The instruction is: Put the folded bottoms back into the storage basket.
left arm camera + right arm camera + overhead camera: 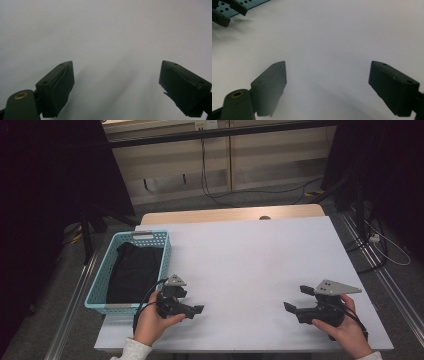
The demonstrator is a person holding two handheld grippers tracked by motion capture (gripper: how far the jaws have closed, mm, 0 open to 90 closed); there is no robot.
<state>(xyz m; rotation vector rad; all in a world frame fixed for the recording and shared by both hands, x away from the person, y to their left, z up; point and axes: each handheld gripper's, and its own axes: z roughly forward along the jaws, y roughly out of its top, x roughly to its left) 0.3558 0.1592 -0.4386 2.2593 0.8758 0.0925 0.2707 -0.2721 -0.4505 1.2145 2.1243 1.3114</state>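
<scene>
Basket (98,290), light blue, at table's (260,255) left edge; black cloth (132,272) heaped inside, nothing gripped.

Left gripper (196,310) just right of basket's near corner, jaws spread, empty, over bare white tabletop. Right gripper (295,300) well apart from basket, toward table's right side, jaws spread, empty.

Risks, judged:
- jaw catches basket rim or mesh wall on reach in, drags basket off table edge
- cloth dark, limp: pinch may take single fold, rest snags on rim
- left cable (145,302) hangs near basket corner, could hook it

No obstacle between grippers and basket.

The high view is dim, its left and right edges nearly black; the white table (250,260) is evenly lit without glare. Both gripper views look soft and grey, with faint blurred shadows.
</scene>
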